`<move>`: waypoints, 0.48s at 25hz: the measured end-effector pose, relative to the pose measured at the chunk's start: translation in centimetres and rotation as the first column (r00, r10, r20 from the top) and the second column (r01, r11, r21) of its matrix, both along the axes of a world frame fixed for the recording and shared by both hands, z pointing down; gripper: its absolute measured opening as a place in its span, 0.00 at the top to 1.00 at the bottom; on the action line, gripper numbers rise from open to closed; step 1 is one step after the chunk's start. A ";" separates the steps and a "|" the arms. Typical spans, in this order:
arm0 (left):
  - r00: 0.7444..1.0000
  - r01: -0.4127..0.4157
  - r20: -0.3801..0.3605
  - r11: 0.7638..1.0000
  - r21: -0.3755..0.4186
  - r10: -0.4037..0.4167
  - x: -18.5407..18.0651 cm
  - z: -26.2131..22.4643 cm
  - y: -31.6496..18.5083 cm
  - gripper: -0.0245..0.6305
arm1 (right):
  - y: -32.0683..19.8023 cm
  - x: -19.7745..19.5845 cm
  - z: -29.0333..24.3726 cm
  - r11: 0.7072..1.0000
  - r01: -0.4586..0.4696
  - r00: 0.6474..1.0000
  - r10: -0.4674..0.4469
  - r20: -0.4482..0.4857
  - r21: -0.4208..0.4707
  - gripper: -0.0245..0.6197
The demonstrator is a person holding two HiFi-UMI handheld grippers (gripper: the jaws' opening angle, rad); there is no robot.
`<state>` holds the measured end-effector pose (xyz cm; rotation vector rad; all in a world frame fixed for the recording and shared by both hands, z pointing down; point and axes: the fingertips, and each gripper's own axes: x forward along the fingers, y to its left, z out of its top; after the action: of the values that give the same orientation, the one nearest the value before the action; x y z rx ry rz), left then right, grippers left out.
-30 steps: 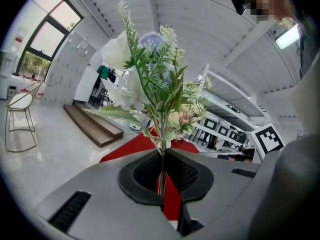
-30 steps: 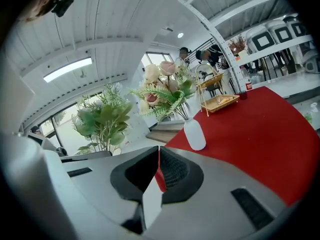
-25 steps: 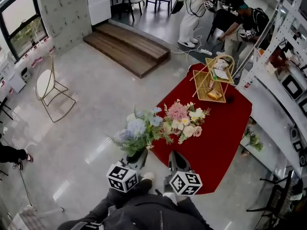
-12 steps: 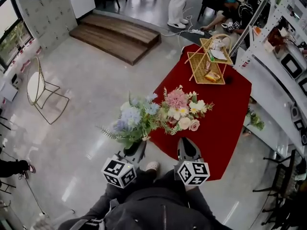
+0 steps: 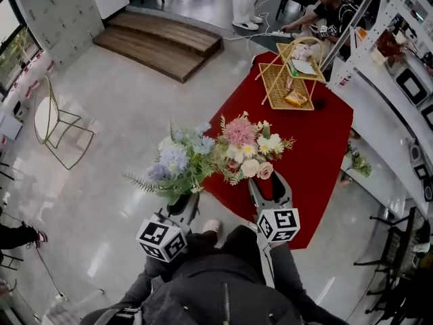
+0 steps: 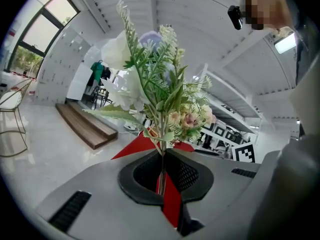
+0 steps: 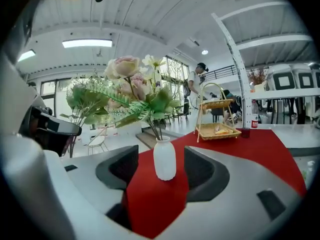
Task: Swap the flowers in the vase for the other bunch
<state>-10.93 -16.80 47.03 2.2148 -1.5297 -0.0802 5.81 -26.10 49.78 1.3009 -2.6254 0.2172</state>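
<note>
My left gripper [image 5: 181, 207] [image 6: 162, 170] is shut on the stems of a blue-and-white bunch [image 5: 174, 165] [image 6: 150, 79], which it holds upright beside the red table [image 5: 318, 154]. A pink-and-cream bunch [image 5: 245, 146] [image 7: 131, 91] stands in a small white vase [image 7: 164, 159] on the table's near corner. The flowers hide the vase in the head view. My right gripper [image 5: 270, 187] [image 7: 161, 168] faces the vase. Its jaws are opening, with the vase upright in the gap between them and touched by neither pad.
A two-tier wicker stand [image 5: 289, 80] [image 7: 216, 118] and a small dark cup [image 5: 318, 103] sit at the table's far end. White shelving [image 5: 399, 100] runs along the right. A wooden step [image 5: 159, 40], a wire chair [image 5: 49, 117] and people are farther off.
The right gripper's jaws were together and now stand apart. That gripper has moved right and forward over the table's edge. The left gripper still holds the blue bunch in the same place.
</note>
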 end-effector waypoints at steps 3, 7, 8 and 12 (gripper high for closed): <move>1.000 0.019 0.002 1.000 0.004 -0.019 0.3 0.0 -0.4 0.93 | -1.0 -0.3 0.1 0.996 0.082 0.997 -0.081 -0.019 0.033 0.59; 0.998 0.060 0.005 0.998 0.002 -0.060 0.3 -0.1 -0.7 0.93 | -1.5 -1.3 0.5 0.981 0.190 0.981 -0.188 -0.051 0.034 0.59; 0.997 0.072 0.007 0.997 0.001 -0.072 0.3 -0.1 -0.8 0.93 | -1.6 -1.5 0.5 0.976 0.215 0.976 -0.213 -0.055 0.036 0.59; 0.994 0.112 0.010 0.994 -0.004 -0.112 0.4 -0.2 -1.0 0.93 | -2.2 -2.0 0.2 0.960 0.273 0.961 -0.269 -0.064 0.058 0.59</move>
<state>-10.51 -17.83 46.86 2.1276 -1.6566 -0.1003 3.80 -28.30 49.97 0.9333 -2.7447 0.0496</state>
